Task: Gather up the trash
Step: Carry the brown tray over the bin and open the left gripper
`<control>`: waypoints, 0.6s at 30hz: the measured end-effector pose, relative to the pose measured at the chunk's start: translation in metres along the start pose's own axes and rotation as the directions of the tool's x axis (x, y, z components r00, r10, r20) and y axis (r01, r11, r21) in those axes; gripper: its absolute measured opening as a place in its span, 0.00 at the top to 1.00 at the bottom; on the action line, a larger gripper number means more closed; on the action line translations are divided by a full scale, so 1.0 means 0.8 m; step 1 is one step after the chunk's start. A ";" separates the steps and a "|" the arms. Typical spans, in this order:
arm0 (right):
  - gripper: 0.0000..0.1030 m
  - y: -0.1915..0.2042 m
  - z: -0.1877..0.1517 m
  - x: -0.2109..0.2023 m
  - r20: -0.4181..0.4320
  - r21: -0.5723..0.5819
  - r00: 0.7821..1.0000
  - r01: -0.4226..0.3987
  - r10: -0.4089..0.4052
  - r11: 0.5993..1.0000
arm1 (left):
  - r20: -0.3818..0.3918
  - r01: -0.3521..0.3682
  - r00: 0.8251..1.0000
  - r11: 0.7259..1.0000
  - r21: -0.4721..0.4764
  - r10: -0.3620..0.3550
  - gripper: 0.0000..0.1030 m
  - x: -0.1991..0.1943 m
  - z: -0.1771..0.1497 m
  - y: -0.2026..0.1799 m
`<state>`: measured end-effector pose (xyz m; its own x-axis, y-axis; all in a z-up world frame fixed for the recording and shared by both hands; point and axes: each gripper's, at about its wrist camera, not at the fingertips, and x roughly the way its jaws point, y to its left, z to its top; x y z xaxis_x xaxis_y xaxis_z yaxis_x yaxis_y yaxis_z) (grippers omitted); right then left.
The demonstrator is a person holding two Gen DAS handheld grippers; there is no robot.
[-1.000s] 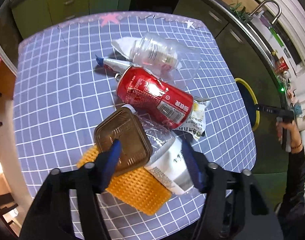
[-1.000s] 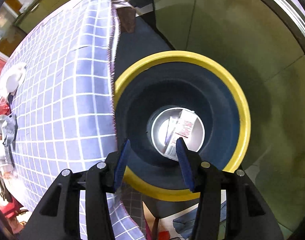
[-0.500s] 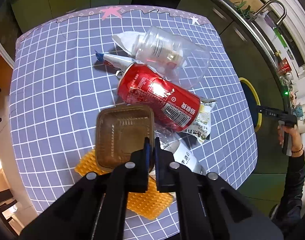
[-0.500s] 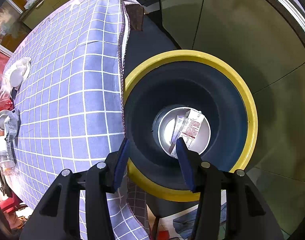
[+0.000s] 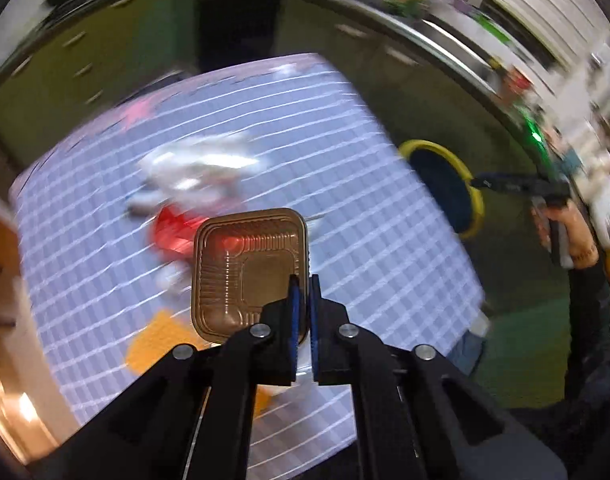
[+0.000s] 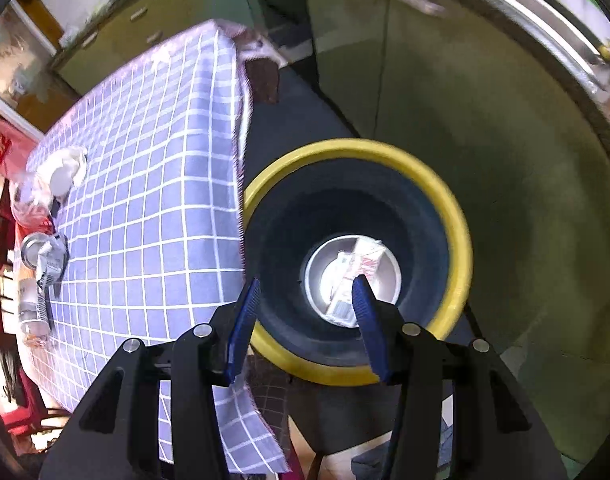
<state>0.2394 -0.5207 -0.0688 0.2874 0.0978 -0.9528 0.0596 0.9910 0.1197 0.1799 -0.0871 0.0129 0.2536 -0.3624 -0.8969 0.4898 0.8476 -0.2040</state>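
My left gripper (image 5: 304,280) is shut on the edge of a brown plastic tray (image 5: 247,272) and holds it up above the checked tablecloth (image 5: 365,208). Below it lie a blurred red can (image 5: 171,230), a clear cup and wrappers (image 5: 201,168), and an orange cloth (image 5: 161,340). My right gripper (image 6: 307,284) is open and empty, over the near rim of the yellow-rimmed dark trash bin (image 6: 457,216), which holds a white wrapper (image 6: 361,268). The bin also shows in the left wrist view (image 5: 471,184), beside the table's right edge.
In the right wrist view the trash pile (image 6: 41,240) sits at the far left of the tablecloth (image 6: 153,168). Green cabinets (image 6: 485,128) stand behind the bin. The person's hand with the right gripper (image 5: 561,224) shows in the left wrist view.
My left gripper closed on the brown tray and lifted it off the pile, swinging toward the bin. My right gripper stayed open and drew back a little from over the bin.
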 end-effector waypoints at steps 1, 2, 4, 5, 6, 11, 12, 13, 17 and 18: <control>0.53 -0.007 -0.003 -0.008 0.014 0.008 1.000 0.005 -0.005 1.000 | -0.003 0.016 1.000 0.999 0.028 -0.016 0.96 0.003 0.008 -0.015; 0.53 -0.016 -0.008 -0.017 0.031 0.017 0.999 0.012 -0.012 1.000 | -0.008 0.038 0.999 0.997 0.067 -0.038 0.96 0.009 0.020 -0.038; 0.53 -0.031 -0.016 -0.029 0.053 0.032 0.998 0.021 -0.022 0.999 | -0.016 0.074 0.997 0.989 0.131 -0.072 0.96 0.024 0.040 -0.077; 0.53 -0.042 -0.023 -0.036 0.065 0.044 0.998 0.024 -0.027 0.999 | -0.022 0.091 0.996 0.983 0.161 -0.089 0.96 0.033 0.051 -0.096; 0.53 -0.050 -0.029 -0.040 0.074 0.054 0.997 0.028 -0.032 0.998 | -0.032 0.116 0.993 0.973 0.198 -0.111 0.96 0.046 0.064 -0.120; 0.53 -0.090 -0.054 -0.051 0.085 0.103 0.996 0.027 -0.036 0.994 | -0.112 0.205 0.977 0.931 0.301 -0.179 0.96 0.124 0.119 -0.214; 0.53 -0.098 -0.060 -0.051 0.083 0.113 0.996 0.030 -0.039 0.993 | -0.131 0.225 0.972 0.924 0.308 -0.193 0.96 0.143 0.129 -0.230; 0.53 -0.104 -0.064 -0.050 0.081 0.120 0.996 0.031 -0.041 0.992 | -0.143 0.239 0.969 0.920 0.312 -0.203 0.96 0.158 0.137 -0.242; 0.53 -0.129 -0.079 -0.050 0.074 0.156 0.996 0.033 -0.045 0.987 | -0.166 0.280 0.957 0.901 0.332 -0.236 0.96 0.220 0.168 -0.291; 0.53 -0.133 -0.082 -0.051 0.073 0.161 0.996 0.033 -0.046 0.986 | -0.171 0.285 0.956 0.899 0.333 -0.240 0.96 0.230 0.172 -0.298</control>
<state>0.1589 -0.6242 -0.0610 0.3535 0.0457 -0.9343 0.2226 0.9660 0.1314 0.2241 -0.4094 -0.0496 -0.0176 -0.4836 -0.8751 0.7903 0.5294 -0.3084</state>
